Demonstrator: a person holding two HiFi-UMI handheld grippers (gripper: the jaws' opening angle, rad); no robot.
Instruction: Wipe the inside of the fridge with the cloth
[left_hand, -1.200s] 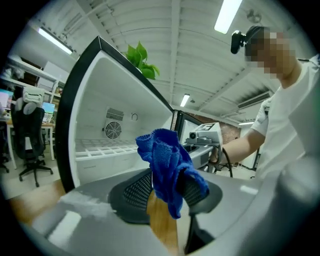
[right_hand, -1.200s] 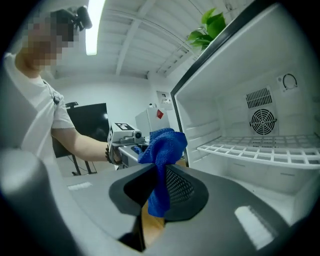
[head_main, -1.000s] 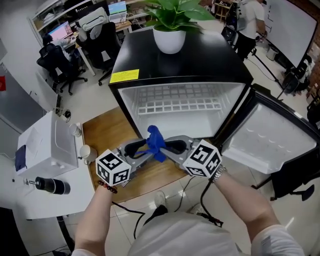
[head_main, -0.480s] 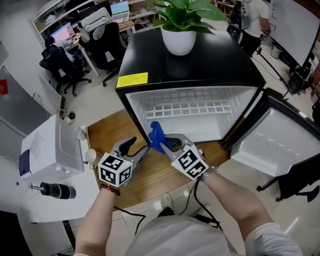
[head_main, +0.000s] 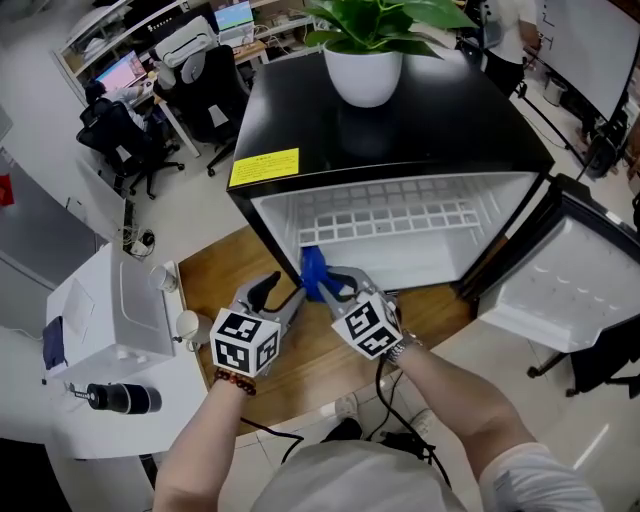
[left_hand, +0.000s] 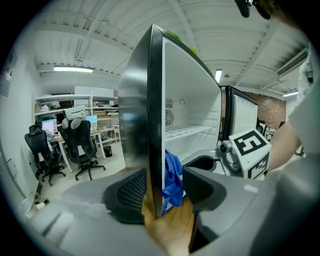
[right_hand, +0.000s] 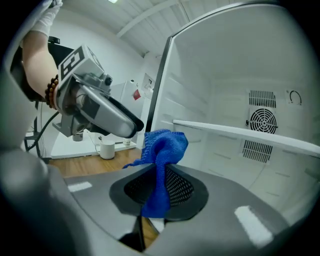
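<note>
Seen from the head camera, a person kneels at an open black fridge (head_main: 450, 120) on a wooden platform (head_main: 215, 270), its door (head_main: 560, 285) swung right and a potted plant (head_main: 366, 72) on top. The right tongs (head_main: 325, 285) clamp a blue cloth (head_main: 312, 268) at the lower left corner of the fridge's mouth; the left tongs (head_main: 275, 298) sit just beside them.

The left gripper view shows those tongs spread wide, their jaws having just eased in slightly. The fridge's front left edge and the cloth show in the gap, and the pads press on neither.

In the right gripper view the tongs are closed on the cloth, which bunches up above the pads. Behind it lie the white interior, a shelf (right_hand: 240, 132) and a round vent (right_hand: 261, 120).
</note>
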